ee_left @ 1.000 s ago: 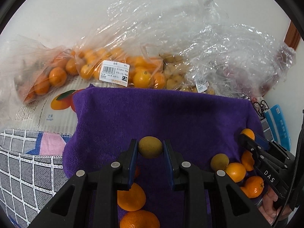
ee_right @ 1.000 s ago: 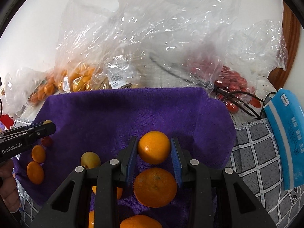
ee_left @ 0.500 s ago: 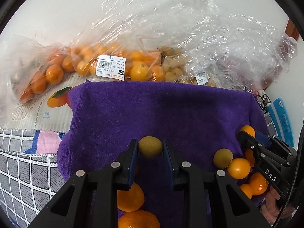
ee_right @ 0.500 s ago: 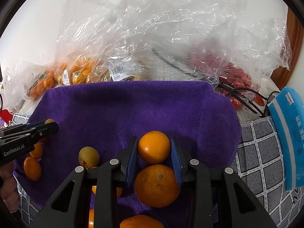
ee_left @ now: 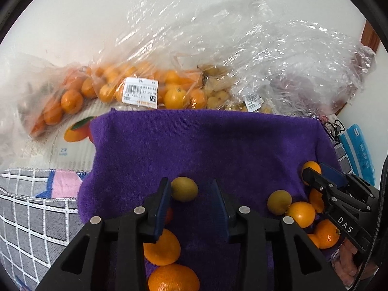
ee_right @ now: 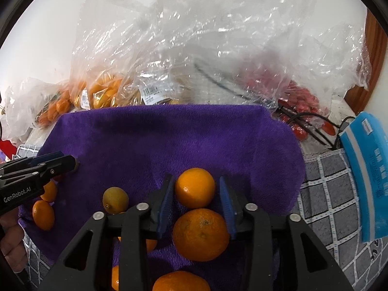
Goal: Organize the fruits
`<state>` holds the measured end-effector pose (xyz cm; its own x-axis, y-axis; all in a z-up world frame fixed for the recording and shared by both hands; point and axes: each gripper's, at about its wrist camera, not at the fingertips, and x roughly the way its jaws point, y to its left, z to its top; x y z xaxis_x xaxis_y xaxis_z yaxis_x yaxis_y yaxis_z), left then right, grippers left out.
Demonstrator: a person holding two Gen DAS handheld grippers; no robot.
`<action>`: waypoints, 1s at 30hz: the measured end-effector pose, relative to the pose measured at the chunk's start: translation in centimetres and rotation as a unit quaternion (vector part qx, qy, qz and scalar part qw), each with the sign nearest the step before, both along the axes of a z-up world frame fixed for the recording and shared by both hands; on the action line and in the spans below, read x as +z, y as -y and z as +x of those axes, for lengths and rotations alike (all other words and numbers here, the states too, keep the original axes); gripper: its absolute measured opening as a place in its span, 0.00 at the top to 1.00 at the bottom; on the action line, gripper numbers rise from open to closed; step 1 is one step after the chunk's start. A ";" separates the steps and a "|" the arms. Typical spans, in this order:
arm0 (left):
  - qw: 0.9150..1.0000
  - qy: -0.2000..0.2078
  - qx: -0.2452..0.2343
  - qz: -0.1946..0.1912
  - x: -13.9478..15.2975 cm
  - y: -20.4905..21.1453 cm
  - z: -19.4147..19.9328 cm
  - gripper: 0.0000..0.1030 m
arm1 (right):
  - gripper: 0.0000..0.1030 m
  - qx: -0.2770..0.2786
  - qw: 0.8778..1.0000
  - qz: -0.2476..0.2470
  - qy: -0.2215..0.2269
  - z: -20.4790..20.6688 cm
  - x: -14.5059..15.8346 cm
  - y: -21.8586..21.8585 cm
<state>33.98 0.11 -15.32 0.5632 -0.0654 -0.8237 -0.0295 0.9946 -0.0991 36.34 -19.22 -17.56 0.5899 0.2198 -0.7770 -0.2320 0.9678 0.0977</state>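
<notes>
**Mina:** Pale wall behind, and heaped against it crinkled clear plastic bags (ee_left: 254,55). One holds bagged mandarins (ee_left: 174,97) under a white barcode label (ee_left: 140,93); in the right wrist view another shows red fruit (ee_right: 300,101). In front lies a fuzzy purple towel (ee_left: 218,145) over a grey grid-patterned cloth (ee_left: 31,218).

**Jun:** What crowds the edges?

**Mina:** A blue packet (ee_right: 366,179) on the right, black cables (ee_right: 305,121) beside the red fruit, and a printed fruit box (ee_left: 72,133) on the left.

**Jun:** And the left gripper (ee_left: 191,191)?

**Mina:** Its jaws are opening. The small olive-yellow fruit (ee_left: 184,189), smooth and oval, sits on the towel between them, against the left blue pad, clear of the right one. A second ago both pads pinched it.

**Jun:** The right gripper (ee_right: 196,191)?

**Mina:** Opening too. The round orange mandarin (ee_right: 195,186) rests on the towel between the pads with a slim gap on the right side; earlier it was clamped. A larger dimpled mandarin (ee_right: 200,234) lies just behind it, touching.

**Jun:** Other loose fruit?

**Mina:** Another yellow-green one (ee_right: 116,200) left of the right gripper, and two small oranges (ee_right: 43,214) under the left gripper's fingers. From the left wrist view, two oranges (ee_left: 161,247) lie below the jaws, and a cluster (ee_left: 300,214) sits beside the right gripper's fingers (ee_left: 315,177).
</notes>
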 end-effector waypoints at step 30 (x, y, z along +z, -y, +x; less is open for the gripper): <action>1.000 0.008 0.016 0.016 3.8 -0.8 -8.4 0.54 | 0.44 -0.042 0.999 -0.011 -0.001 -8.5 4.3 1.3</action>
